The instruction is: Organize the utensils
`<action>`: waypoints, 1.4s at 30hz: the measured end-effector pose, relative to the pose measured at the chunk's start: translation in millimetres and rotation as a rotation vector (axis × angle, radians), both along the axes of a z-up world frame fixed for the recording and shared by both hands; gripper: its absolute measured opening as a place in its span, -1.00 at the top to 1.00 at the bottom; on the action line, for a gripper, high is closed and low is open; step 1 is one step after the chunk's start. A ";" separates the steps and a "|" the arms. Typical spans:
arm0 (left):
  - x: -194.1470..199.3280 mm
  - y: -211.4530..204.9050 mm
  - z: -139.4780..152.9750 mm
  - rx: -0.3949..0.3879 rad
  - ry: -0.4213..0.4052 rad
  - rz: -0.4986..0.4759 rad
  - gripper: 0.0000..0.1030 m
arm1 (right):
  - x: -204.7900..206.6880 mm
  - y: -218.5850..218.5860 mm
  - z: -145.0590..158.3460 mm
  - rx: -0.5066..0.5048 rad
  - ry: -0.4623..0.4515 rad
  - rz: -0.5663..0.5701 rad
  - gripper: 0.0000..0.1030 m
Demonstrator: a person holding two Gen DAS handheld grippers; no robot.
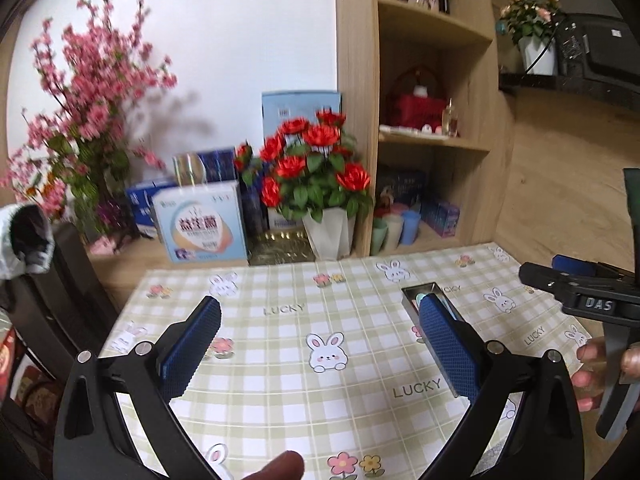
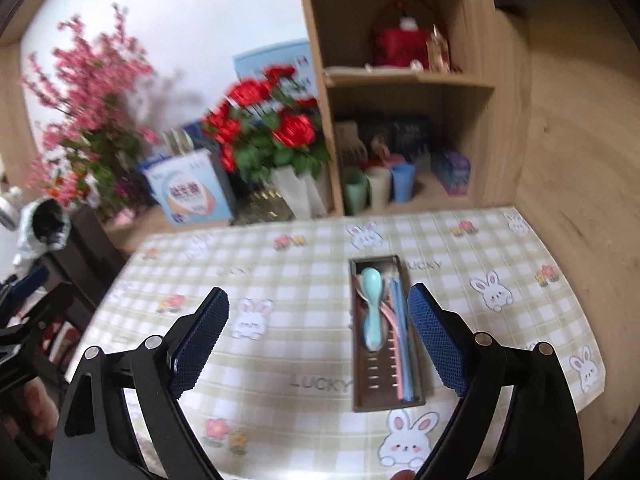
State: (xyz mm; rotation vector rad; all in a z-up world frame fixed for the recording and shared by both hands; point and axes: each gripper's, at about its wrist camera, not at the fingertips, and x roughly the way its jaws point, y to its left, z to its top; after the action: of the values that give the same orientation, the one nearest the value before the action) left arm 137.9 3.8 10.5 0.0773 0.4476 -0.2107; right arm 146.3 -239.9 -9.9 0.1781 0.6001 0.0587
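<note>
Utensils lie together inside a long dark rectangular tray [image 2: 357,360]: a light blue plastic spoon [image 2: 371,312] with its bowl toward the far end, a pink utensil [image 2: 390,316] partly under it, and thin pale blue sticks [image 2: 402,320] along the tray's right side. The tray rests on a tabletop [image 2: 304,280] covered by a green and white checked cloth with printed rabbits, flowers and the word LUCKY, on its right half. The right tool [image 2: 320,334] is above the cloth with its blue textured pads wide apart and nothing between them; the tray shows just inside its right pad. The left tool [image 1: 318,352] is also released, its pads spread and empty, and its right finger hides most of the tray in that view. Behind the tabletop stand a white pot of red artificial roses [image 1: 316,168], a pink blossom branch [image 1: 92,92], blue and white cartons [image 1: 202,224] and a wooden shelf [image 1: 432,144] with coloured cups [image 2: 378,186].
</note>
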 end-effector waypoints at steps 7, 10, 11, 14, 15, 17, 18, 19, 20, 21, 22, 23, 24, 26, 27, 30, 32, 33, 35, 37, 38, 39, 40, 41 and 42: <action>-61.2 12.1 38.4 0.017 -0.081 0.020 -0.88 | -62.7 12.6 34.7 -0.004 -0.095 0.007 -0.71; -79.8 12.2 48.5 0.031 -0.096 0.025 -0.88 | -82.6 16.4 44.1 -0.004 -0.119 0.018 -0.71; -85.0 12.3 51.2 0.033 -0.104 0.025 -0.88 | -88.3 17.8 45.9 -0.002 -0.127 0.021 -0.71; -101.1 12.9 56.9 0.033 -0.129 0.028 -0.88 | -107.7 24.0 52.9 -0.026 -0.166 0.029 -0.71; -103.8 13.5 57.6 0.029 -0.134 0.029 -0.88 | -113.4 25.8 54.5 -0.030 -0.175 0.034 -0.71; -110.8 15.5 58.9 0.016 -0.141 0.020 -0.88 | -120.7 27.9 55.8 -0.033 -0.180 0.041 -0.71; -113.5 16.4 59.6 0.004 -0.145 0.011 -0.88 | -123.0 27.6 56.4 -0.034 -0.181 0.041 -0.71; -115.7 17.5 60.2 -0.009 -0.154 0.007 -0.88 | -124.7 27.1 57.0 -0.035 -0.183 0.039 -0.71; -117.1 18.5 60.9 -0.014 -0.159 0.008 -0.88 | -125.5 26.9 57.4 -0.036 -0.184 0.037 -0.71; -117.9 18.5 60.9 -0.017 -0.163 0.010 -0.88 | -126.4 26.5 57.8 -0.037 -0.185 0.035 -0.71; -119.2 17.9 60.8 -0.020 -0.168 0.012 -0.88 | -127.1 26.8 59.0 -0.040 -0.189 0.032 -0.71; -119.3 16.9 60.7 -0.020 -0.171 0.011 -0.88 | -127.7 27.2 59.9 -0.043 -0.192 0.031 -0.71; -119.1 15.8 60.4 -0.017 -0.170 0.011 -0.88 | -128.3 27.7 60.3 -0.046 -0.196 0.031 -0.71; -118.9 14.7 60.2 -0.019 -0.166 0.008 -0.88 | -129.9 28.5 61.7 -0.047 -0.204 0.033 -0.71; -118.6 15.0 60.2 -0.020 -0.166 0.009 -0.88 | -130.8 29.2 62.6 -0.047 -0.205 0.036 -0.71; -118.7 15.6 60.3 -0.018 -0.165 0.015 -0.88 | -132.7 29.7 63.6 -0.048 -0.210 0.033 -0.71; -119.5 17.6 61.6 -0.019 -0.166 0.016 -0.88 | -134.1 29.6 63.6 -0.048 -0.214 0.032 -0.71; -120.0 17.7 61.9 -0.019 -0.167 0.018 -0.88 | -134.4 29.1 64.1 -0.048 -0.215 0.032 -0.71; -120.5 17.6 62.3 -0.016 -0.169 0.018 -0.88 | -136.0 29.2 64.6 -0.047 -0.217 0.031 -0.71; -121.1 16.7 62.6 -0.015 -0.170 0.017 -0.88 | -136.4 29.0 65.2 -0.049 -0.219 0.029 -0.71; -121.5 16.2 62.4 -0.014 -0.170 0.017 -0.88 | -137.0 28.9 65.4 -0.049 -0.220 0.028 -0.71; -121.5 16.2 62.5 -0.015 -0.170 0.017 -0.88 | -137.8 28.7 65.7 -0.049 -0.222 0.027 -0.71; -121.9 16.0 62.5 -0.017 -0.169 0.014 -0.88 | -138.4 28.6 66.0 -0.050 -0.224 0.026 -0.71; -121.6 15.8 62.9 -0.017 -0.169 0.014 -0.88 | -138.9 28.1 66.4 -0.051 -0.227 0.023 -0.71; -121.9 15.4 63.2 -0.019 -0.169 0.011 -0.88 | -138.8 27.6 67.0 -0.052 -0.230 0.022 -0.71</action>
State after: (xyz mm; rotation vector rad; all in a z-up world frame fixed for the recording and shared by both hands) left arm 16.0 19.2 73.7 0.0733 0.2773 -0.1954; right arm 7.6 -212.3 57.2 0.1126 0.3738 0.0838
